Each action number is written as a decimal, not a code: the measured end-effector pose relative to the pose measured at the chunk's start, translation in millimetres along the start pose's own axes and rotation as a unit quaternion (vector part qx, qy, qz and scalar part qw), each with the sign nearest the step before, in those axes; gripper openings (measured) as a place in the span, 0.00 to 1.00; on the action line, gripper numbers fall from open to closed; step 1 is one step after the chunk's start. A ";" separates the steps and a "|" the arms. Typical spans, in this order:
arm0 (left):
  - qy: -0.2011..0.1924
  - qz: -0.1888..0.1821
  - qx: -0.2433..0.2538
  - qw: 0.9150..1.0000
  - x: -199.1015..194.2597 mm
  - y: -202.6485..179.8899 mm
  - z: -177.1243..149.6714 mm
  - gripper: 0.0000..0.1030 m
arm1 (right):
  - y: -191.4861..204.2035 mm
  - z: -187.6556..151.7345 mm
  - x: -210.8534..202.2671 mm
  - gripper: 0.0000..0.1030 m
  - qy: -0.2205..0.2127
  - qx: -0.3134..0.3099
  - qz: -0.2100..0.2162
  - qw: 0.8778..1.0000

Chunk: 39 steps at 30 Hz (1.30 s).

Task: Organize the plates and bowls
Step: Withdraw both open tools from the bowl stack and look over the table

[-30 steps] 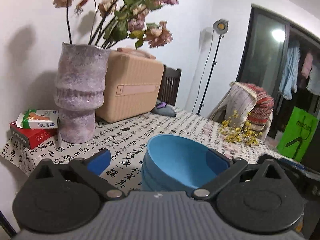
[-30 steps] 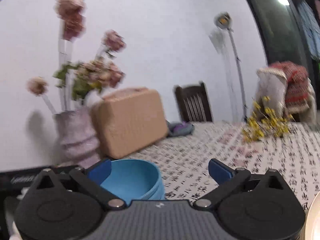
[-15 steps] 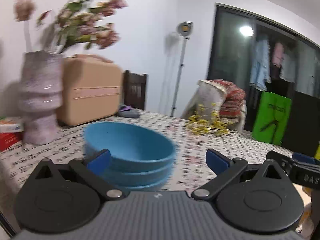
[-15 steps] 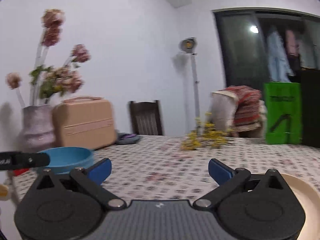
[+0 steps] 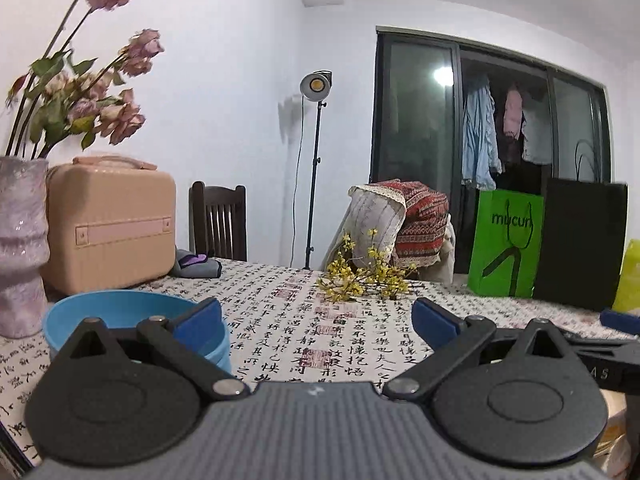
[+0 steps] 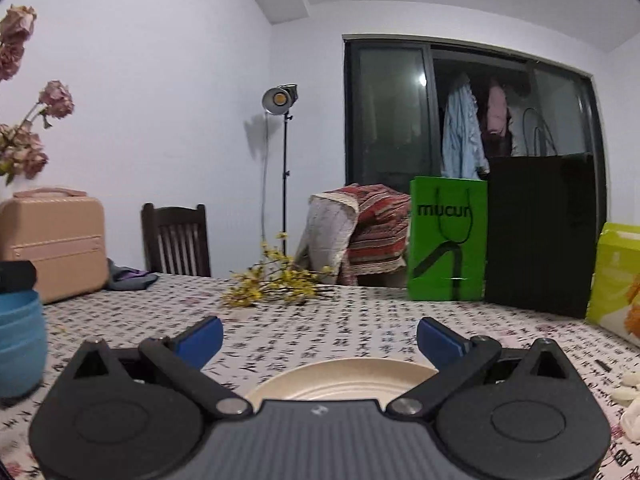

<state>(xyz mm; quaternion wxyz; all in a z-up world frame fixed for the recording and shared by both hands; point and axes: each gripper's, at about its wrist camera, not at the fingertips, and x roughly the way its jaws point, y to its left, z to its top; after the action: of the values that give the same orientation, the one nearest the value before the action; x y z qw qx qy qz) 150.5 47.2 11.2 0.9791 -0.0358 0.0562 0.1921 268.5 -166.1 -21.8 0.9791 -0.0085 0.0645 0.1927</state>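
Observation:
A stack of blue bowls (image 5: 120,320) stands on the patterned tablecloth, low left in the left wrist view, partly behind my left finger. My left gripper (image 5: 316,320) is open and holds nothing; the bowls lie to its left. In the right wrist view the same blue bowls (image 6: 20,340) show at the left edge. A cream plate (image 6: 344,378) lies flat just below and between the open fingers of my right gripper (image 6: 320,338), which holds nothing. Part of the right gripper (image 5: 616,320) shows at the right edge of the left wrist view.
A beige case (image 5: 108,224) and a mauve vase (image 5: 20,240) with dried flowers stand at the left. Yellow flower sprigs (image 5: 360,276) lie mid-table. A green bag (image 6: 448,240), a black bag (image 6: 540,232) and a yellow-green pack (image 6: 616,280) line the far right. A dark chair (image 6: 176,236) stands behind the table.
Both grippers have swung to the right, away from the blue bowls. The left one let go of the bowls and stands open. The cream plate has come under the right gripper.

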 end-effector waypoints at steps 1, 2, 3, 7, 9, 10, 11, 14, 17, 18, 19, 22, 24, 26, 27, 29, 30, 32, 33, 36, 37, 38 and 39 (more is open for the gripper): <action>0.001 0.002 0.005 1.000 3.3 -3.6 -2.4 1.00 | 1.2 -0.6 1.8 1.00 0.001 -0.001 0.000 1.000; 0.002 0.006 0.009 1.000 6.4 -6.3 -4.2 1.00 | 1.7 -2.0 3.7 1.00 0.003 -0.003 0.002 1.000; 0.001 0.010 0.015 1.000 9.6 -9.9 -6.9 1.00 | 2.8 -2.7 5.6 1.00 0.005 -0.005 0.003 1.000; -0.006 0.027 0.035 0.999 22.0 -22.1 -18.5 1.00 | 6.9 -5.7 6.0 1.00 0.005 -0.014 0.002 1.000; -0.007 0.031 0.039 0.999 26.7 -26.0 -24.1 1.00 | 6.2 -5.9 4.4 1.00 0.005 -0.011 -0.001 1.000; -0.007 0.031 0.039 0.999 29.2 -27.3 -26.2 1.00 | 5.8 -6.1 4.7 1.00 0.005 -0.009 -0.003 1.000; -0.007 0.031 0.040 0.999 31.5 -29.1 -29.2 1.00 | 4.8 -6.8 4.7 1.00 0.008 -0.006 -0.006 1.000; -0.010 0.030 0.052 0.998 36.4 -33.3 -36.1 1.00 | 3.8 -7.6 5.1 1.00 0.017 0.000 -0.009 1.000; -0.019 0.016 0.051 0.998 34.9 -33.4 -36.5 1.00 | 3.4 -8.3 4.2 1.00 0.019 0.001 -0.018 1.000; -0.020 0.014 0.050 0.998 34.8 -33.1 -36.4 1.00 | 2.3 -8.6 5.1 1.00 0.019 0.003 -0.019 1.000; -0.020 0.012 0.047 0.999 34.4 -31.9 -36.4 1.00 | 2.1 -9.1 5.2 1.00 0.021 0.003 -0.020 1.000; -0.027 0.010 0.033 0.999 32.0 -27.3 -36.2 1.00 | 1.9 -10.0 5.6 1.00 0.026 0.003 -0.027 0.999; -0.033 0.005 0.027 0.999 29.6 -25.4 -36.3 1.00 | 0.7 -10.3 5.2 1.00 0.026 0.007 -0.033 0.999; -0.038 -0.007 0.028 0.999 27.9 -25.2 -36.6 1.00 | -1.2 -10.5 3.4 1.00 0.022 0.011 -0.040 0.999; -0.038 -0.013 0.030 0.999 27.8 -25.8 -35.8 1.00 | -1.3 -10.6 2.6 1.00 0.020 0.012 -0.045 0.999; -0.036 -0.022 0.034 0.999 28.1 -27.1 -35.7 1.00 | -1.5 -10.8 1.1 1.00 0.017 0.011 -0.055 0.998; -0.034 -0.027 0.036 0.998 29.5 -27.6 -35.2 1.00 | -1.4 -10.8 -0.3 1.00 0.015 0.009 -0.059 0.998; -0.026 -0.035 0.039 0.998 31.9 -28.8 -34.9 1.00 | -1.1 -10.7 -1.4 1.00 0.014 0.007 -0.067 0.998; -0.020 -0.038 0.042 0.998 34.3 -29.7 -34.3 1.00 | -0.9 -10.8 -1.2 1.00 0.016 0.007 -0.072 0.997; -0.006 -0.050 0.049 0.998 39.1 -32.6 -34.2 1.00 | -1.5 -10.9 -1.4 1.00 0.019 0.009 -0.075 0.997; -0.003 -0.049 0.054 0.997 40.2 -34.1 -34.3 1.00 | -2.3 -11.3 -2.6 1.00 0.016 0.011 -0.075 0.997; -0.001 -0.048 0.059 0.997 40.9 -36.0 -34.3 1.00 | -3.4 -11.3 -4.0 1.00 0.012 0.014 -0.074 0.997; -0.001 -0.045 0.061 0.997 40.6 -37.1 -35.2 1.00 | -5.1 -11.4 -5.7 1.00 0.008 0.019 -0.071 0.997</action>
<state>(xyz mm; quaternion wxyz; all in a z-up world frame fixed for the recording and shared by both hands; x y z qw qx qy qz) 198.5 24.9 -27.0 0.9872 0.0219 0.0651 0.1437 263.9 -173.4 -32.5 0.9898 0.0040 0.0748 0.1216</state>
